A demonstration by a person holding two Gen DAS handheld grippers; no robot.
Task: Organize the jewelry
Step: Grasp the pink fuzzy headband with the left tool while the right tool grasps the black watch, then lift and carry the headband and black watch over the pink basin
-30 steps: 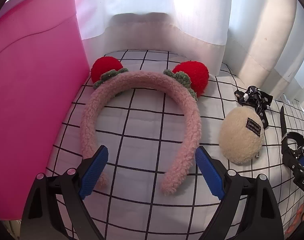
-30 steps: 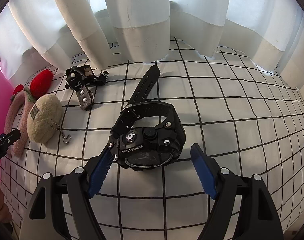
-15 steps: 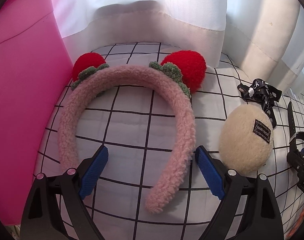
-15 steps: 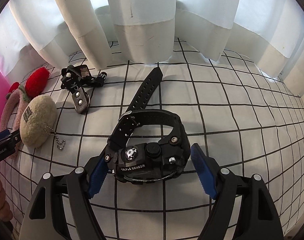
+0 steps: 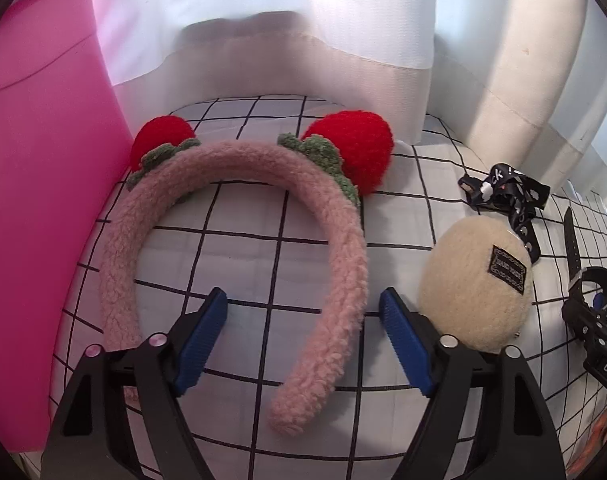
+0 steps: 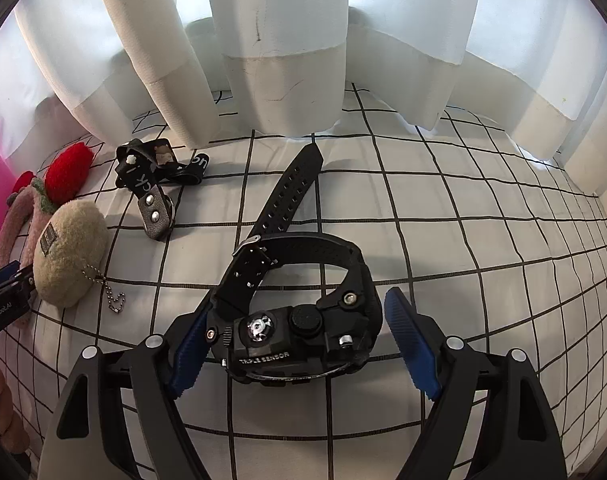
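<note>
A fluffy pink headband [image 5: 339,248] lies flat on the white cloth [image 5: 243,264] with its black grid, close beside a pink box [image 5: 43,184]. It carries two red pom-poms with green knitted leaves at the top of its arch. The left gripper [image 5: 303,332] straddles the headband's right leg; its jaws are closing, but the blue pads do not press the fleece. A cream plush pouch [image 5: 475,284] with a small black label sits just right of that gripper.

A chunky black watch [image 6: 295,320] lies on the same cloth, strap buckled into a loop with the long tail pointing toward the curtain [image 6: 287,40]. The right gripper [image 6: 299,340] brackets the watch case, jaws opening; the left pad looks to be touching the case, though the angle leaves that unsure, and the right pad stands clear.
</note>
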